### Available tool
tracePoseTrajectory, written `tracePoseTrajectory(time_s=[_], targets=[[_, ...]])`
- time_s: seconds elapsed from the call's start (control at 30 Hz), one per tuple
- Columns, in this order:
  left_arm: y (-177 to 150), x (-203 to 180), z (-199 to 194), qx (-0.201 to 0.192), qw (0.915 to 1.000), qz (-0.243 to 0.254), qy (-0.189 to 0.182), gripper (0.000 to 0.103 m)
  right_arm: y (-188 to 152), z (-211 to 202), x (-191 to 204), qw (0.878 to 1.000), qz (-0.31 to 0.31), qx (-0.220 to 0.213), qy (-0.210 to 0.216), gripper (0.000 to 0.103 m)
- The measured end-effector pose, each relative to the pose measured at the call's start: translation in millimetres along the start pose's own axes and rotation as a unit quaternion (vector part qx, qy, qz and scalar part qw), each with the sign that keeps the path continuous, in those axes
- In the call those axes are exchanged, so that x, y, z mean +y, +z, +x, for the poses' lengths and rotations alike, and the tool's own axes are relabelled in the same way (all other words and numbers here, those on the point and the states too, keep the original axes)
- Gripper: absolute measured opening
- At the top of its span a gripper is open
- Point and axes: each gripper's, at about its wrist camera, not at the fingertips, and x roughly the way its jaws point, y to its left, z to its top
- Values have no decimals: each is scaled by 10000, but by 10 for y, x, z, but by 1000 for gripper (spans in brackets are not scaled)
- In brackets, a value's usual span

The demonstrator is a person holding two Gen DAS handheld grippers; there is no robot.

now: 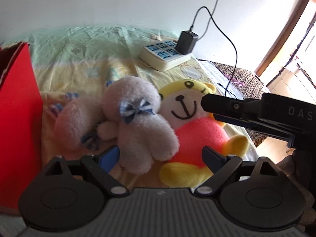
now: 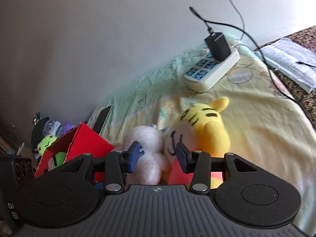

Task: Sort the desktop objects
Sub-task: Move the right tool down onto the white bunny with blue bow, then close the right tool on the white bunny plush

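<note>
2 soft toys, a fluffy white bear (image 1: 136, 118) and a yellow tiger (image 1: 189, 122), lie touching mid-bed beside a red box (image 1: 17, 106) already holding green toys (image 2: 59, 158). The left gripper (image 1: 160, 156) and right gripper (image 2: 158, 158), fingers spread, straddle both, pinching nothing.

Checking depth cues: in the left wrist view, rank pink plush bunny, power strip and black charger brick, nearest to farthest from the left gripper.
From the left gripper:
1. pink plush bunny, between the fingers, low centre.
2. power strip, far back on the cloth, right of centre.
3. black charger brick, plugged into the strip's far right end.
</note>
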Motion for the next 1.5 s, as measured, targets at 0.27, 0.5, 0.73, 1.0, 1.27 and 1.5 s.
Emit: tracePoseTrajectory(time_s=[0.27, 0.5, 0.73, 1.0, 1.27, 1.5], targets=[[5, 163, 193, 20, 9997, -248, -2, 87, 25, 561, 23, 9961, 163, 824, 284, 46], [63, 174, 245, -52, 9998, -173, 15, 84, 34, 715, 79, 9951, -178, 964, 132, 47], [16, 73, 168, 31, 9997, -2, -256, 84, -48, 531, 28, 9918, -15, 1225, 376, 40], [-307, 11, -32, 409, 9980, 319, -362, 83, -287, 272, 57, 9840, 1, 1661, 645, 37], [-400, 91, 108, 530, 9983, 213, -90, 85, -418, 402, 115, 9815, -130, 1832, 542, 41], [-438, 10, 109, 457, 9985, 313, 29, 84, -437, 424, 102, 9830, -80, 1771, 478, 42]])
